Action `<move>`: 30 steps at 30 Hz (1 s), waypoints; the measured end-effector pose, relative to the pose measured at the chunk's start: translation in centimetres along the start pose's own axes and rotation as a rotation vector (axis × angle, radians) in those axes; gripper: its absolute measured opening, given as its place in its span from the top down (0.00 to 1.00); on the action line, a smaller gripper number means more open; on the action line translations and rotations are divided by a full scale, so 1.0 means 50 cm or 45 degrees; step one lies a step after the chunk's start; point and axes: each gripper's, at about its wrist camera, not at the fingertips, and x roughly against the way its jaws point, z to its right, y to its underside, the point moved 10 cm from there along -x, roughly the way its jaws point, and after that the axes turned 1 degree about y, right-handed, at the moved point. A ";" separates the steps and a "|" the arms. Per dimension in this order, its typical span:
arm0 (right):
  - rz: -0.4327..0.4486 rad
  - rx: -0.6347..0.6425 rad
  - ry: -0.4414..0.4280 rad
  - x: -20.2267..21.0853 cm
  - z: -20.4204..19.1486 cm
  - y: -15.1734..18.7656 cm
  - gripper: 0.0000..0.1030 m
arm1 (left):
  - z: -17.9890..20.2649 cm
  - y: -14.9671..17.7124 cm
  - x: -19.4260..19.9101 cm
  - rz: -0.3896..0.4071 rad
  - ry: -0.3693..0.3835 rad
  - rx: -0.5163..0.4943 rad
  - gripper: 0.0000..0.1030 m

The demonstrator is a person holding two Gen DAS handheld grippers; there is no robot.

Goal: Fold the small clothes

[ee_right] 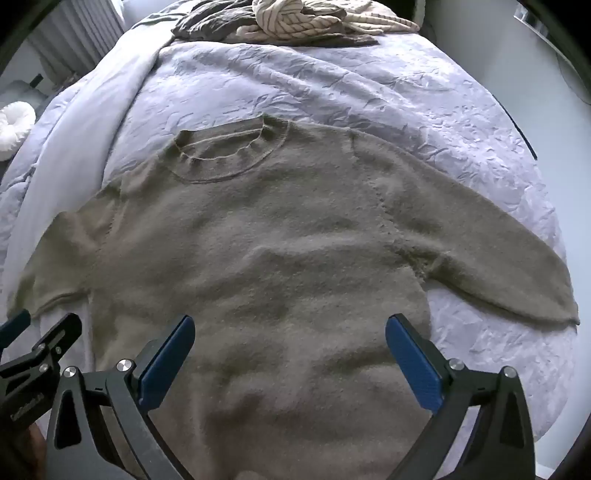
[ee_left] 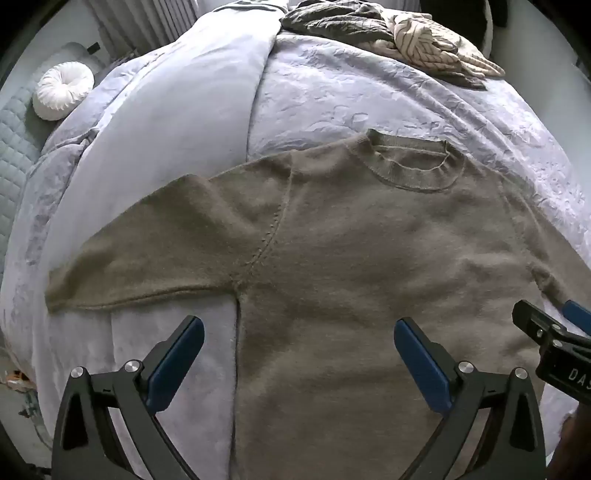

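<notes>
Sweater (ee_left: pixel 351 240), olive knit, flat on lilac bedspread (ee_left: pixel 369 99), sleeves out, collar (ee_left: pixel 410 162) far side. Left gripper (ee_left: pixel 299 328) spread wide over lower left body edge, holding nothing. Right gripper (ee_right: pixel 290 326) likewise spread above lower body. Lettering on right gripper's side, cut off, perhaps "DAS". Clothes pile (ee_right: pixel 295 18) beyond.

Olive sweater (ee_right: pixel 280 251) spread flat across the near bedspread (ee_right: pixel 369 99), bare quilt open beyond its collar and beside the right sleeve, crumpled clothes pile (ee_right: pixel 295 18) blocking the far edge, white round cushion (ee_left: pixel 62 90) far left
</notes>
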 end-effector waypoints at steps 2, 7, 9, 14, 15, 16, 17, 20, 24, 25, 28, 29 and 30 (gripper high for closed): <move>-0.018 -0.005 -0.031 -0.005 -0.010 0.006 0.00 | 0.005 0.002 0.000 -0.026 0.033 0.002 0.00; -0.070 -0.015 -0.032 -0.004 -0.007 0.020 0.00 | -0.003 0.009 0.002 -0.028 0.056 0.049 0.00; -0.094 -0.010 -0.028 -0.006 -0.003 0.018 0.00 | -0.001 0.009 0.000 -0.039 0.038 0.049 0.00; -0.092 0.010 -0.012 -0.003 -0.008 0.018 0.00 | -0.008 0.013 -0.001 -0.056 0.030 0.075 0.00; -0.091 0.014 -0.010 -0.002 -0.010 0.018 0.00 | -0.010 0.013 -0.001 -0.060 0.028 0.077 0.00; -0.090 0.019 -0.009 0.000 -0.012 0.019 0.00 | -0.012 0.014 -0.002 -0.062 0.026 0.080 0.00; -0.093 0.021 -0.010 -0.002 -0.012 0.014 0.00 | -0.014 0.013 -0.001 -0.064 0.025 0.083 0.00; -0.091 0.033 -0.011 0.002 -0.013 0.013 0.00 | -0.018 0.013 -0.001 -0.065 0.021 0.090 0.00; -0.083 0.046 -0.001 0.006 -0.018 0.009 0.00 | -0.021 0.015 -0.002 -0.067 0.018 0.093 0.00; -0.080 0.046 0.000 0.006 -0.019 0.010 0.00 | -0.021 0.015 -0.002 -0.068 0.017 0.094 0.00; -0.078 0.047 0.003 0.007 -0.020 0.012 0.00 | -0.025 0.016 -0.003 -0.069 0.017 0.098 0.00; -0.078 0.048 0.003 0.007 -0.020 0.012 0.00 | -0.026 0.018 -0.004 -0.069 0.016 0.098 0.00; -0.077 0.049 0.003 0.008 -0.019 0.011 0.00 | -0.027 0.019 -0.004 -0.069 0.015 0.100 0.00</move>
